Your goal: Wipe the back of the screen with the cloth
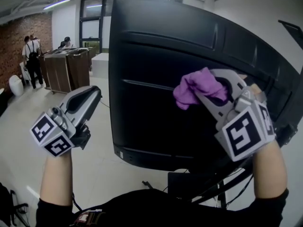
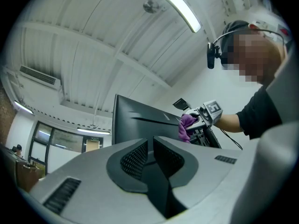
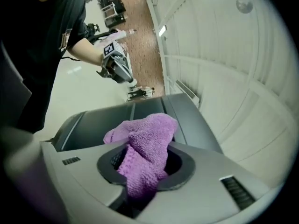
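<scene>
Two grippers: the right gripper (image 1: 210, 86) clamps the purple cloth (image 1: 195, 88) on the screen (image 1: 151, 56) back, 3 o'clock of centre. The left gripper (image 1: 94, 94), jaws together and empty, hangs in open air off its 9 o'clock edge.

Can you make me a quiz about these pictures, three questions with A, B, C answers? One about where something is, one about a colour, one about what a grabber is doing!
1. Where is the cloth? A: on the floor. B: in the right gripper's jaws. C: on a chair.
2. What colour is the cloth? A: green. B: yellow. C: purple.
3. How are the left gripper's jaws? A: shut, nothing between them. B: clamped on the cloth. C: wide open.

Answers: B, those jaws pinch it; C, it looks purple in every view; A, its own view shows the jaws together and bare.
</scene>
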`<state>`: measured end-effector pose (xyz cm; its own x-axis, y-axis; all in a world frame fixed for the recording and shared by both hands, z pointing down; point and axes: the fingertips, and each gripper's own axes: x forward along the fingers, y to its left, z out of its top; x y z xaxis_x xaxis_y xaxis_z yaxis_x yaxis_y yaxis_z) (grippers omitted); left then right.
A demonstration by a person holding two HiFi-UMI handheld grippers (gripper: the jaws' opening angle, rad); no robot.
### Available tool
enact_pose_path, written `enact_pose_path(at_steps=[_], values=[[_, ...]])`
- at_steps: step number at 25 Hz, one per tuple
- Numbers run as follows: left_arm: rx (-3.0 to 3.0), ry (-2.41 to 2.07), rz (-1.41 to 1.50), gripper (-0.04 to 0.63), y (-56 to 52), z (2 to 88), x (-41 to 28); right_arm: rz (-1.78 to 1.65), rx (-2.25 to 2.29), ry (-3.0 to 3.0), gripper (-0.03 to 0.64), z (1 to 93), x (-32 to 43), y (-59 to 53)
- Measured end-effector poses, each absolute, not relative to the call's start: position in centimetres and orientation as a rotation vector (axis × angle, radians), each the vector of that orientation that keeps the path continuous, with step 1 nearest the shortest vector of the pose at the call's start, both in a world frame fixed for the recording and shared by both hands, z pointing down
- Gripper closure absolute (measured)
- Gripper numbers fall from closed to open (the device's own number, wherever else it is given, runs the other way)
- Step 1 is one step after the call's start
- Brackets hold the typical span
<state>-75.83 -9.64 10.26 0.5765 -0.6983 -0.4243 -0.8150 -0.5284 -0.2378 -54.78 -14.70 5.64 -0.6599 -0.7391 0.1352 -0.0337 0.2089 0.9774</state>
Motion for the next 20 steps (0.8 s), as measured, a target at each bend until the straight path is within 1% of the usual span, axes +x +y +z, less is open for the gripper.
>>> enact_pose_path(at_steps=[5, 8, 10, 14, 20], values=[[-2.415, 1.259, 0.390, 0.563, -8.8, 11.7, -77.7, -1.661, 0.491, -1.882, 0.508, 12.0, -67.5, -12.2], [-2.419, 1.271, 0.394, 0.563, -7.8, 12.3, -78.5, -1.741, 0.461, -1.733, 0.508, 15.2, -72.4, -13.3], [-2.419, 1.276, 0.400, 0.563, -7.0, 12.6, -79.0, -1.764, 0.480, -1.647, 0.508, 16.2, -73.9, -14.5], [-2.416, 1.281, 0.410, 0.563, -5.9, 13.0, -80.0, -1.714, 0.520, -1.607, 0.508, 16.9, -72.8, -16.5], [-2.432, 1.261, 0.439, 0.563, -5.2, 13.6, -80.3, -1.636, 0.616, -1.452, 0.508, 17.4, -65.6, -18.5]])
